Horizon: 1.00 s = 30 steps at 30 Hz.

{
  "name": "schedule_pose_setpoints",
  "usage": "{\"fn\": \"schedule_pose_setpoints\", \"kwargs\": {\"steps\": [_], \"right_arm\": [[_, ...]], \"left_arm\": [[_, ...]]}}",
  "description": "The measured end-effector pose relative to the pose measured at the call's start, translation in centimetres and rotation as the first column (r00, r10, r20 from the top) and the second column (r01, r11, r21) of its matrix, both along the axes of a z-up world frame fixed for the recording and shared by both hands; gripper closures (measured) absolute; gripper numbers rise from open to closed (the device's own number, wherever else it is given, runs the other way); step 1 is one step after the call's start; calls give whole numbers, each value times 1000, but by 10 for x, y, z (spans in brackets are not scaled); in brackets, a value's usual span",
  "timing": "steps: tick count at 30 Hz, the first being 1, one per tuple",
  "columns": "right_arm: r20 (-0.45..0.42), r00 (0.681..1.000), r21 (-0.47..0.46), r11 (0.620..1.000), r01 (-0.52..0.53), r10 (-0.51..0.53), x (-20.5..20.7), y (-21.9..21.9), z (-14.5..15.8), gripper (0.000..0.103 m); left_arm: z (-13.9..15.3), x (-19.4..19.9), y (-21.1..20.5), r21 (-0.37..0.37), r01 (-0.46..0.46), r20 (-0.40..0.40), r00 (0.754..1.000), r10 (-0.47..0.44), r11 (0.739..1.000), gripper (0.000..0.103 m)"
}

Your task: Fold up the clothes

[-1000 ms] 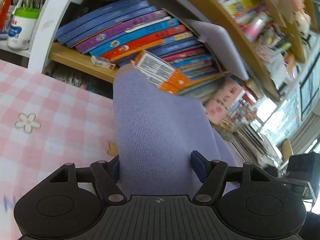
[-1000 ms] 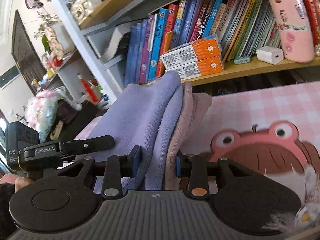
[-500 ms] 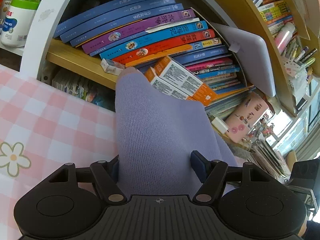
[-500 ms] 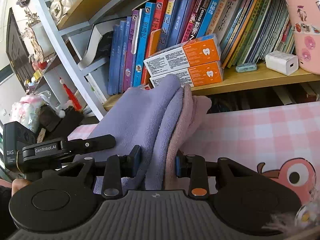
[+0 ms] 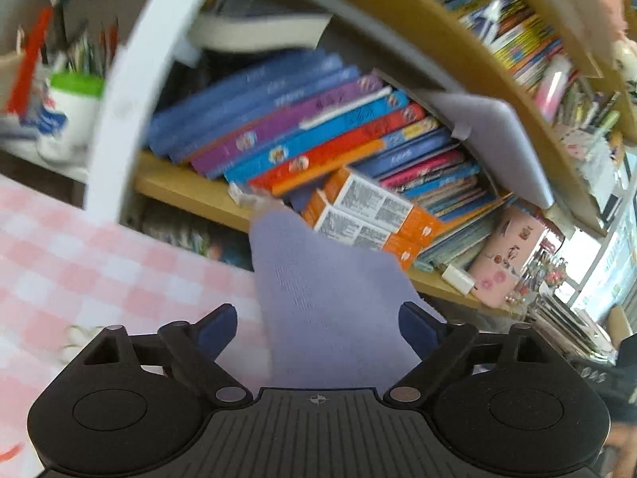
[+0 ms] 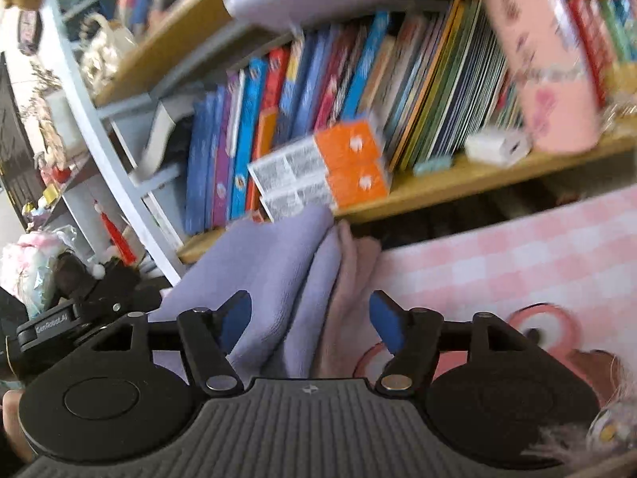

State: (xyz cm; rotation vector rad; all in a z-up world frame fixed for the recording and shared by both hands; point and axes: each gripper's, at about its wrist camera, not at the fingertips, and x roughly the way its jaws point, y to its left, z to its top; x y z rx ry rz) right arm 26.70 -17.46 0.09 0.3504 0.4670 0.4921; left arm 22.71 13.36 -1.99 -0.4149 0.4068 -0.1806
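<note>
Left wrist view: shelf [image 5: 187, 191] packed with leaning books [image 5: 302, 135]; left gripper [image 5: 318, 324], jaws just widened, straddles lavender knit cloth [image 5: 330, 298] without pressing it. Right wrist view alone reveals a pink layer [image 6: 350, 279] beside it; right gripper [image 6: 312, 320], likewise just opened, pads clear.

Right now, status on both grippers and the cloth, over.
Left gripper and right gripper open, jaws just opened. Purple cloth between both pairs of pads, unclamped, with a pink layer beside it. Nothing in the way.
</note>
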Motion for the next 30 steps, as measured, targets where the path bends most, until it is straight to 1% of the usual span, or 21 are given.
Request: {"fn": "schedule_pose_setpoints", "kwargs": {"steps": [4,7,9,11,13,14,18,22,26,27,30], "right_arm": [[46,999,-39,999,24,-22,-38,-8,9,38],[64,998,-73,997,34,-30,-67,-10,11,37],[81,996,-103,994,43,-34,-86,-10,10,35],[90,995,-142,988,60,-48,-103,-7,10,34],[88,994,-188,978,86,-70,-117,-4,8,33],[87,993,-210,973,96,-80,-124,-3,6,31],[105,989,-281,952,125,-99,-148,2,0,25],[145,984,-301,943,144,-104,-165,5,-1,20],[175,976,-311,933,180,-130,-174,5,0,16],[178,975,-311,932,185,-134,-174,5,0,12],[177,974,-319,928,190,-138,-174,6,0,9]], "left_arm": [[4,-31,-7,39,-32,-2,999,32,999,12],[11,-60,-20,65,-41,19,999,40,997,11],[16,-79,-31,99,-59,34,998,55,993,9],[20,-96,-46,164,-97,47,995,90,982,8],[23,-110,-60,237,-138,58,990,127,962,7],[24,-116,-66,261,-141,61,990,129,955,7],[24,-136,-88,325,-123,72,992,105,938,6],[22,-149,-103,382,-121,75,992,99,916,6],[20,-159,-107,395,-126,60,992,111,910,4],[20,-160,-108,395,-130,57,991,117,909,4],[19,-157,-108,406,-137,43,990,131,904,2]]}}
